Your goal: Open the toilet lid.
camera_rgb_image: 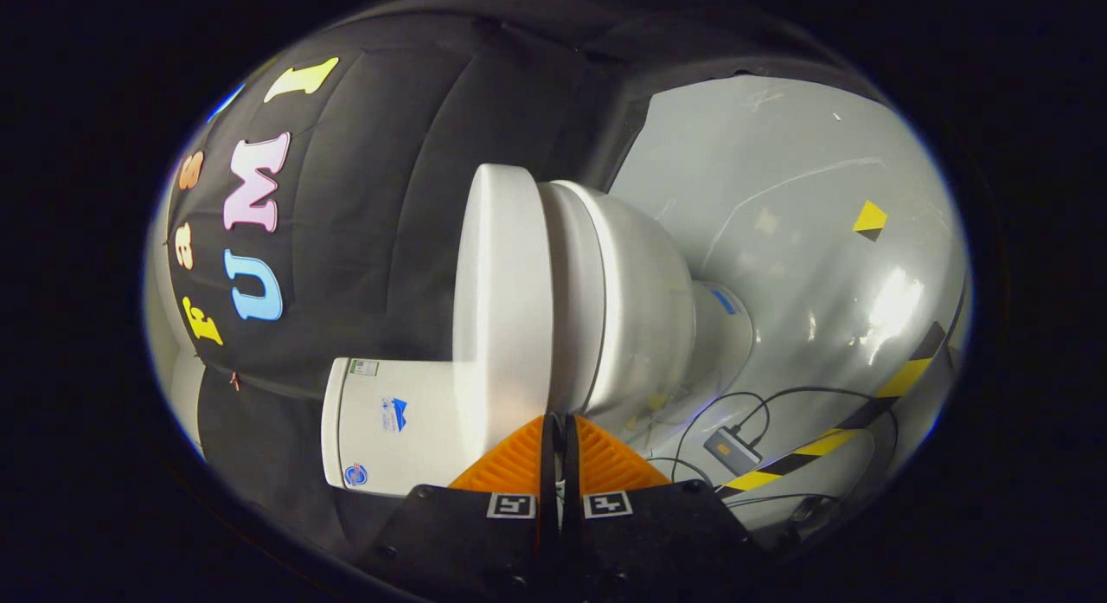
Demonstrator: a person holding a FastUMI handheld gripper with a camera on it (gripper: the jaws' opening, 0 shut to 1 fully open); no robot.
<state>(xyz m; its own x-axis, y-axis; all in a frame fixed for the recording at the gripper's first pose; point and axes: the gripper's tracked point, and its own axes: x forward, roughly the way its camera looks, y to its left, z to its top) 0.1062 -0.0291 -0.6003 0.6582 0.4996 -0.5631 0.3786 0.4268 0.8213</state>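
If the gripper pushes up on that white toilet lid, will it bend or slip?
The toilet lid looks thick and hard, so it probably stays stiff and swings as one piece. Its glossy surface may be slippery. The gripper has its fingers closed together at the lid's edge, gripping nothing, so a push could slide off.

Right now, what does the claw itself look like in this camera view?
The claw has two wedge-shaped fingers with ribbed, grooved faces, tapering to narrow tips that sit nearly together. Behind them are dark, matte mounting blocks with small screws, each bearing a square black-and-white marker tag. No cable on the claw itself is visible.
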